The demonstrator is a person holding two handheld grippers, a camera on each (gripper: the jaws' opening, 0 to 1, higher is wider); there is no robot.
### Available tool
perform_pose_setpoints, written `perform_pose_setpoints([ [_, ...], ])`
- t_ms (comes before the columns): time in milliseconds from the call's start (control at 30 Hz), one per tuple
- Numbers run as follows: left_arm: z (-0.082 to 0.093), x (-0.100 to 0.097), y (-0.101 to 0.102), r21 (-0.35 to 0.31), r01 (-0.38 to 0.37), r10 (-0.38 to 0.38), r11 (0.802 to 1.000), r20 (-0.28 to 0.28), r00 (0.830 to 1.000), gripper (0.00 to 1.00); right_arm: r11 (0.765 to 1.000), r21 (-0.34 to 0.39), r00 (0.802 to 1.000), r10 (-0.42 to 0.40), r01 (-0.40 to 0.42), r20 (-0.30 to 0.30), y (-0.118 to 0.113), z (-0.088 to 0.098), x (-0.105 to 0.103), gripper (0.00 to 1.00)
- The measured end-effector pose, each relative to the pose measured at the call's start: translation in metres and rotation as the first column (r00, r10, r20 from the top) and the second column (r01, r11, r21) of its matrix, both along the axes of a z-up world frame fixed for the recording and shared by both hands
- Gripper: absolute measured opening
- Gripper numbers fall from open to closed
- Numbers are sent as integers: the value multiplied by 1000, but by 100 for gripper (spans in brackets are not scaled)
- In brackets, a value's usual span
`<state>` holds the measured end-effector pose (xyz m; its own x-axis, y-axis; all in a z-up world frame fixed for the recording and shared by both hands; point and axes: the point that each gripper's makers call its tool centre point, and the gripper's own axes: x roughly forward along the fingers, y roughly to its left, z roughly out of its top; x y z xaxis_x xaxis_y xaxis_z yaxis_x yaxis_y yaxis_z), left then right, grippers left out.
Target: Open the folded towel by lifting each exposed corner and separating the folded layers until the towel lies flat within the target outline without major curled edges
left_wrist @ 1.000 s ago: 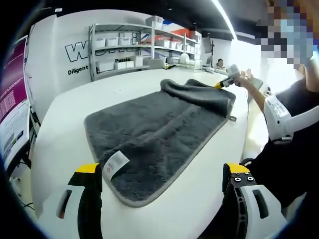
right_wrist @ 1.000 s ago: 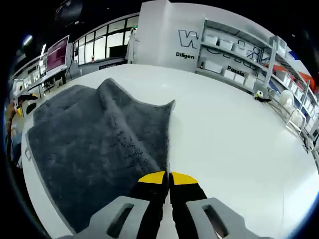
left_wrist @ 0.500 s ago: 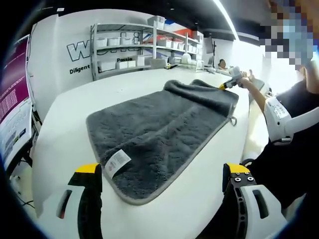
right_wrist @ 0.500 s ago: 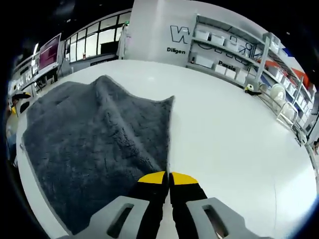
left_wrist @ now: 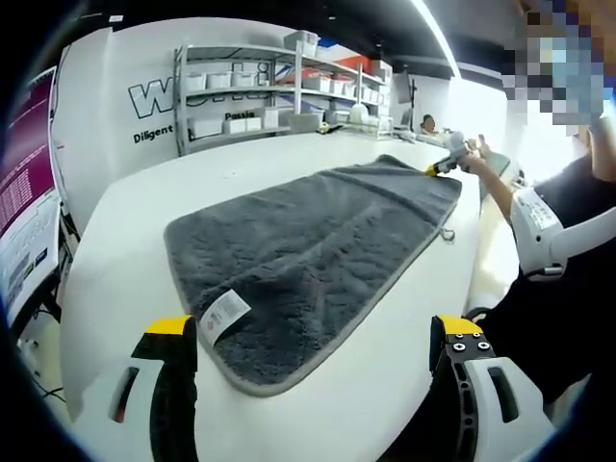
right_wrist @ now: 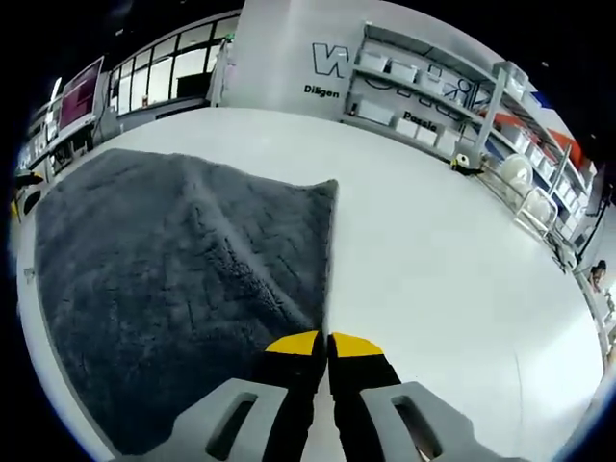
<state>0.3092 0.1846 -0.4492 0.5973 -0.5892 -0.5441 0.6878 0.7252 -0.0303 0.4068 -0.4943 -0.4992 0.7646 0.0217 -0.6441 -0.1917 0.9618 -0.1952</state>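
A dark grey towel [left_wrist: 298, 250] lies spread over the white table [left_wrist: 115, 221], nearly flat, with a white label [left_wrist: 222, 314] at its near corner and a small loop [left_wrist: 449, 232] on its right edge. My left gripper [left_wrist: 308, 327] stands open just short of the near edge, nothing between its jaws. At the towel's far right corner my right gripper [left_wrist: 438, 166] holds the cloth. In the right gripper view the right gripper [right_wrist: 325, 342] is shut on the towel's [right_wrist: 173, 269] edge, low over the table [right_wrist: 433, 260], and soft ridges fan out from the grip.
A person [left_wrist: 563, 241] stands at the table's right side. Metal shelves with white bins [left_wrist: 260, 82] line the back wall. A screen [left_wrist: 24, 192] stands off the table's left edge. Bare table surface lies beyond the towel [right_wrist: 433, 260].
The raised fold at the towel's far end has been drawn out and now lies much flatter. My right gripper has carried its corner outward and down. My left gripper has stayed put.
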Motion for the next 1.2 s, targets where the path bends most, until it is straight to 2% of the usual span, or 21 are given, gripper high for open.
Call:
perform_pose_setpoints([
  [100, 0, -1, 0, 0, -2, 2, 1000, 1, 1000, 99, 1000, -14, 1000, -17, 17, -5, -3, 1, 0, 5],
  [233, 3, 1, 3, -9, -13, 13, 1000, 8, 1000, 99, 998, -41, 999, -54, 54, 7, -10, 9, -3, 24],
  [333, 5, 7, 5, 8, -42, 41, 999, 36, 998, 99, 997, -6, 996, -75, 75, 41, -6, 18, -6, 31],
  [433, 7, 11, 7, 25, -70, 68, 997, 48, 997, 99, 998, 9, 997, -65, 64, 32, -1, 19, -13, 41],
  [500, 6, 11, 6, 23, -66, 65, 998, 44, 997, 99, 999, 15, 998, -52, 52, 25, 6, 20, -21, 53],
  [567, 7, 12, 1, -2, -56, 56, 998, 38, 998, 99, 1000, -12, 1000, -21, 21, -8, 13, 17, -29, 70],
  [633, 9, 14, -3, -1, -54, 54, 999, 47, 997, 99, 1000, -27, 1000, -13, 13, -16, 18, 18, -35, 87],
  [700, 9, 16, -6, 2, -48, 48, 999, 50, 998, 99, 1000, -19, 1000, 12, -12, -4, 24, 23, -40, 88],
  [800, 9, 20, -10, -5, -48, 48, 999, 49, 998, 99, 998, 38, 999, 43, -44, 33, 39, 34, -47, 92],
  [900, 10, 25, -9, -10, -48, 49, 999, 48, 998, 99, 996, 56, 997, 72, -73, 25, 54, 36, -57, 99],
  [1033, 11, 32, -14, -29, -54, 55, 998, 44, 997, 99, 988, 86, 992, 129, -130, 14, 79, 36, -71, 99],
  [1200, 18, 42, -25, -66, -51, 54, 996, 51, 997, 99, 983, 86, 987, 161, -161, 6, 95, 35, -84, 99],
])
